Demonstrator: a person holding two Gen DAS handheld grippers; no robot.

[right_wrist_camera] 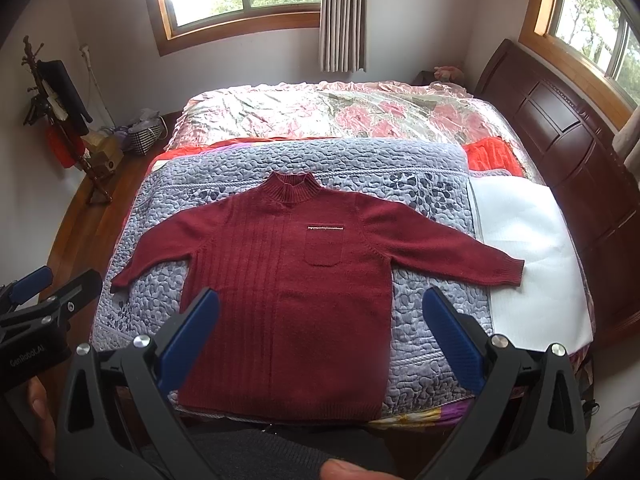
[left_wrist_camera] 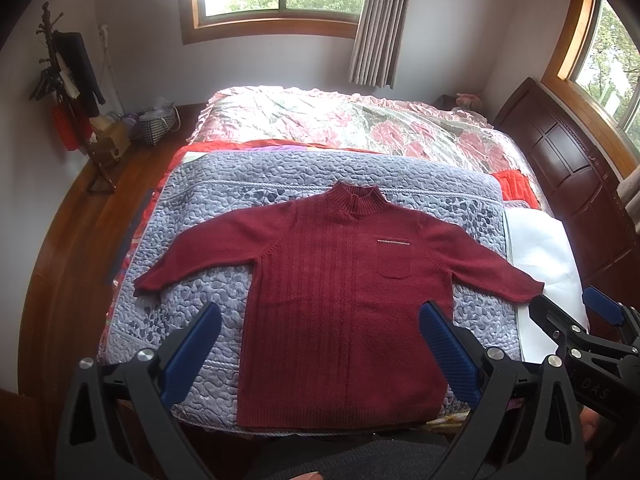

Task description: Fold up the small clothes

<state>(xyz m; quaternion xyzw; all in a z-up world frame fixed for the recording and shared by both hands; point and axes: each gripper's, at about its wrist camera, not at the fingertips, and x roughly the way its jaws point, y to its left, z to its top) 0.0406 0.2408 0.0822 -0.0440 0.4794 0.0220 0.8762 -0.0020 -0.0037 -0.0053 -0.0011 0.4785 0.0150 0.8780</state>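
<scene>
A dark red knit sweater (left_wrist_camera: 336, 292) lies flat and face up on a lilac quilted blanket (left_wrist_camera: 224, 216), both sleeves spread out and its collar toward the far side. It has a chest pocket (right_wrist_camera: 323, 252). My left gripper (left_wrist_camera: 320, 344) hovers open above the sweater's lower hem, nothing between its blue pads. My right gripper (right_wrist_camera: 320, 332) is also open, held above the hem and slightly right of the sweater's middle. Each gripper shows at the edge of the other's view: the right gripper (left_wrist_camera: 576, 312) and the left gripper (right_wrist_camera: 52, 280).
The blanket (right_wrist_camera: 432, 320) covers the near part of a bed with a floral cover (left_wrist_camera: 352, 120). A white sheet (right_wrist_camera: 524, 252) lies at the right, under the right cuff. A dark wooden headboard (right_wrist_camera: 560, 128) runs along the right. A coat stand (left_wrist_camera: 68, 92) and bags stand on the floor at left.
</scene>
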